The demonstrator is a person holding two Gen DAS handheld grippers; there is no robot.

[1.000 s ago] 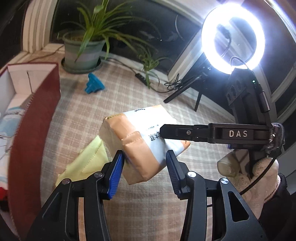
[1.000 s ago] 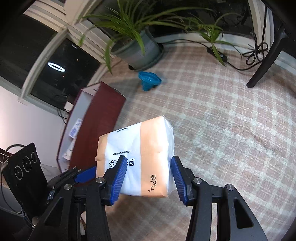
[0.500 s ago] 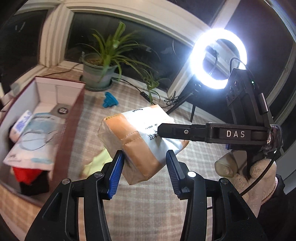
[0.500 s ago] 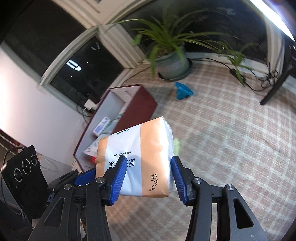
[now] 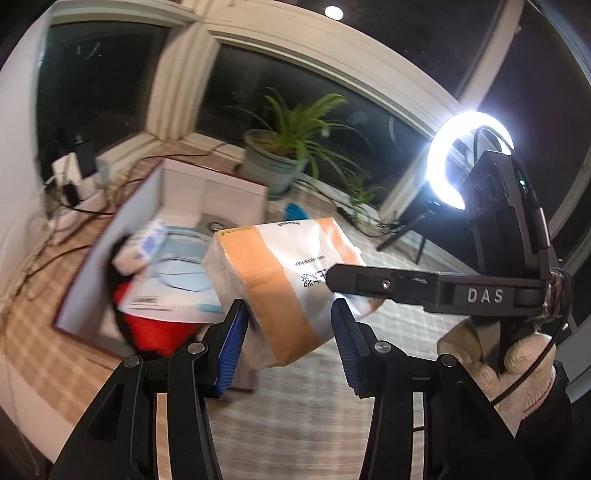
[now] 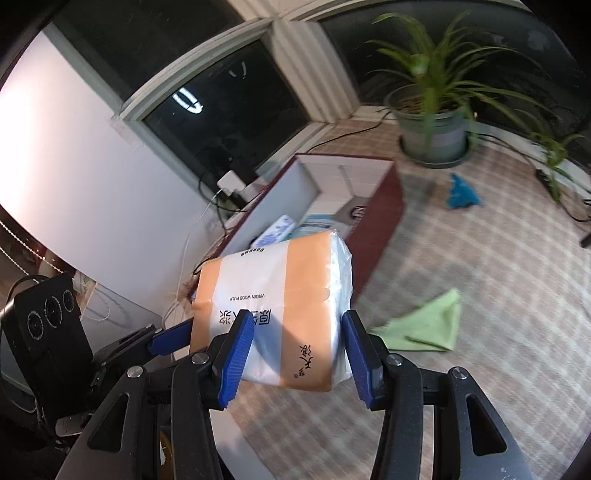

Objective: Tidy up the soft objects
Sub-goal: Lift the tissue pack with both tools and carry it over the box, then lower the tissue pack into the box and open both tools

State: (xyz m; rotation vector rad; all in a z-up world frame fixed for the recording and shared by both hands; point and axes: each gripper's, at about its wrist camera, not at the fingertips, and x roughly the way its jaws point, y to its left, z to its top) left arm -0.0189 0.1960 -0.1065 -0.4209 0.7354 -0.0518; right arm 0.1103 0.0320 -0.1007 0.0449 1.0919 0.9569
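Aloft, tissue pack point(image 6: 280, 306) between both tongs

- A potted spider plant point(image 5: 284, 155) in a grey-green pot point(image 6: 432, 129) stands on the checked floor covering point(image 6: 498, 258) by the dark windows point(image 5: 96, 92), at about one o'clock from the box.
- A smaller spider plant point(image 6: 554, 155) trails at the pot's three o'clock.
- A lit ring light point(image 5: 469, 158) on a tripod point(image 5: 410, 232) glares at two o'clock in the left wrist view.
- Black and white cables point(image 5: 74, 206) and a white charger point(image 6: 229, 182) cluster along the white wall point(image 6: 74, 147) at nine o'clock.
- A white ceiling light point(image 5: 333, 11) shows at twelve o'clock.
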